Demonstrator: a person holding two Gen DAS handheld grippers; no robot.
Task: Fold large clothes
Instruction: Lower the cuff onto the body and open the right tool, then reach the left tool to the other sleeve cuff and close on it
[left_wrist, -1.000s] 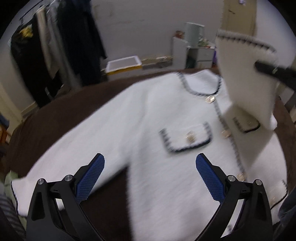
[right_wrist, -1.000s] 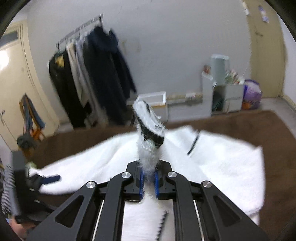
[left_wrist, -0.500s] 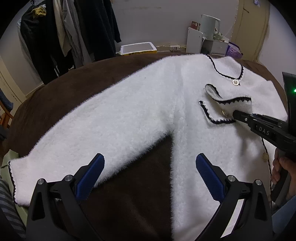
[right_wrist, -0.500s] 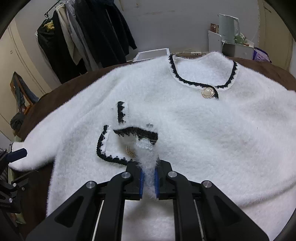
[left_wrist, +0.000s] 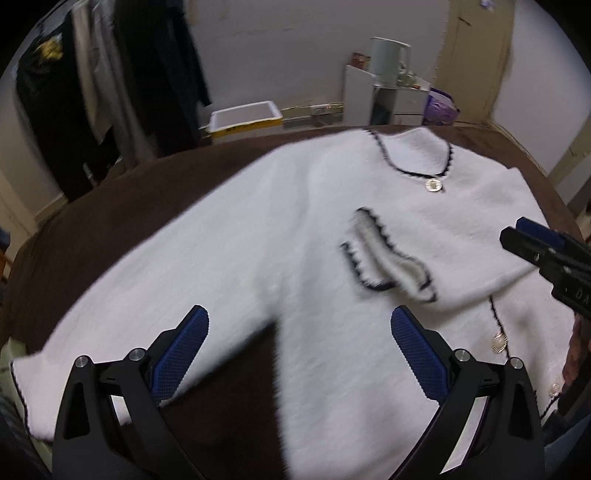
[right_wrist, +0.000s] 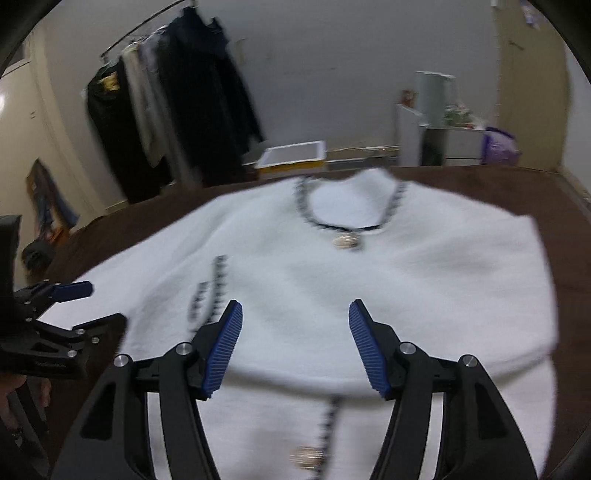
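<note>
A white fuzzy cardigan (left_wrist: 295, 236) with black trim and gold buttons lies front up on a brown bed (left_wrist: 110, 192). One sleeve is folded across the chest, its cuff (left_wrist: 391, 266) by the pocket. The other sleeve (left_wrist: 122, 295) stretches out flat to the left. My left gripper (left_wrist: 299, 332) is open and empty above that sleeve's armpit. My right gripper (right_wrist: 295, 332) is open and empty above the folded sleeve (right_wrist: 369, 295); it also shows in the left wrist view (left_wrist: 532, 240) at the right edge.
Dark and light clothes hang on a rack (right_wrist: 173, 110) behind the bed. A white and yellow bin (left_wrist: 243, 118) and a white cabinet (left_wrist: 384, 92) stand by the far wall. A door (left_wrist: 472, 55) is at the back right.
My right gripper laid the sleeve cuff on the chest, opened and drew back above it. My left gripper stayed open over the spread sleeve.
</note>
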